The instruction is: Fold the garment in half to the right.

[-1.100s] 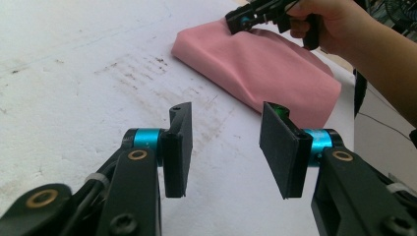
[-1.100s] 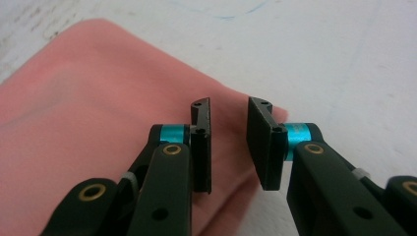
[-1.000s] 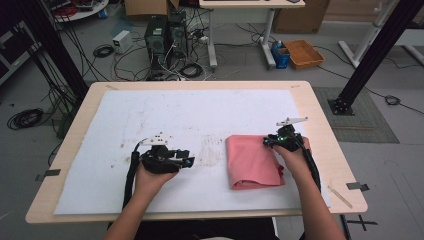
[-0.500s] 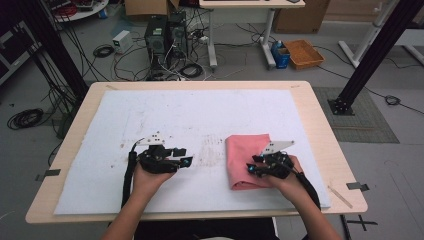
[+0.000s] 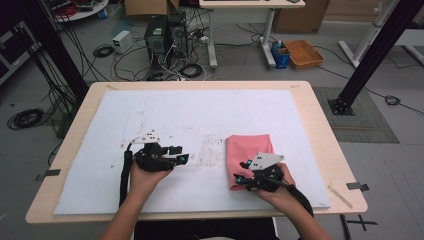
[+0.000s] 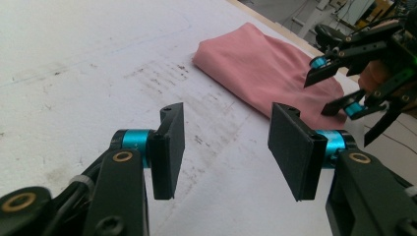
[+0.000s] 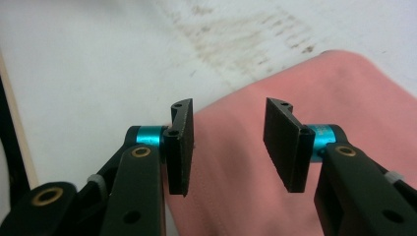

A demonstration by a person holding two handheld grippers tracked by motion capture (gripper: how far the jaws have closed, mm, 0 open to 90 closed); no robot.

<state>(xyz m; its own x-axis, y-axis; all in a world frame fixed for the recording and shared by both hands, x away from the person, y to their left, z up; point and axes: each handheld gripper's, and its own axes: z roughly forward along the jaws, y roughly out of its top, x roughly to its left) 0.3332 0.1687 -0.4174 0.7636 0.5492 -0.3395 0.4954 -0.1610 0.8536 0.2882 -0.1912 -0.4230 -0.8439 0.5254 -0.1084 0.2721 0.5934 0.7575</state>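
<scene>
Moved right gripper (image 5: 243, 176) from cloth's (image 5: 248, 150) far edge to its near-left corner, jaws wide; left gripper (image 5: 176, 154) wide, idle. Probably next fold.

Pink cloths: we count one (image 5: 250, 155)
Grippers: we count two, left gripper (image 5: 177, 154) and right gripper (image 5: 241, 172)
Hands: we see two
Tables: we see one (image 5: 320, 125)
White sheets: one (image 5: 200, 115)

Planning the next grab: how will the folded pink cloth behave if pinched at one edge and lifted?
The folded pink cloth lies flat with soft rounded folds, so it will probably droop and unfold rather than stay stiff. It looks thin, likely light. The open right gripper over its edge may catch only the top layer.
</scene>
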